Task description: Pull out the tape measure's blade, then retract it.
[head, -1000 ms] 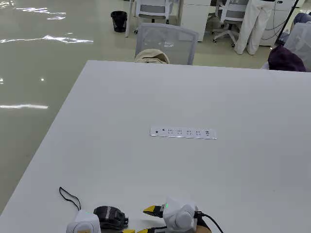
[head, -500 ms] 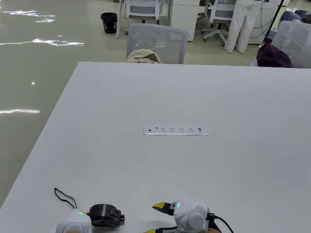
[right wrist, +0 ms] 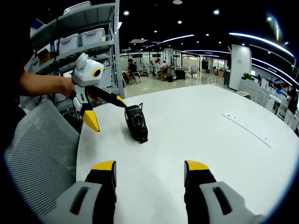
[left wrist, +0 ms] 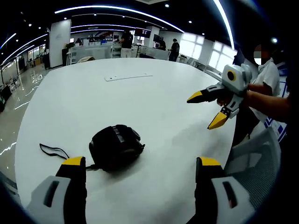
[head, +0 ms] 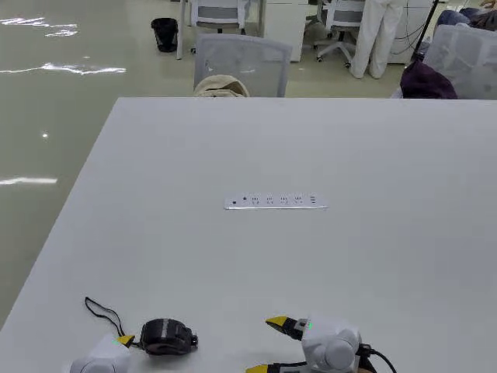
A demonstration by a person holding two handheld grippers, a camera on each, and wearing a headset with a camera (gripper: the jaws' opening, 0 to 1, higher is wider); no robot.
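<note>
A black tape measure (head: pixel 165 336) lies near the table's front edge, its blade in, with a thin black lanyard loop (head: pixel 101 311) trailing to its left. In the left gripper view the tape measure (left wrist: pixel 115 145) sits just ahead of my open left gripper (left wrist: pixel 141 162), towards its left jaw. From the right gripper view one yellow tip of the left gripper (right wrist: pixel 106 112) is at the tape measure (right wrist: pixel 137 122). My right gripper (head: pixel 266 345) stands open to the right of the tape measure, well apart from it and holding nothing.
A white power strip (head: pixel 275 202) lies flat in the middle of the white table (head: pixel 373 256). A mesh chair (head: pixel 241 66) with a beige bundle on it stands at the far edge. The table's left edge drops to glossy floor.
My right gripper has drawn away to the right of the tape measure. The left gripper has eased back a little to the left. The head camera has shifted slightly.
</note>
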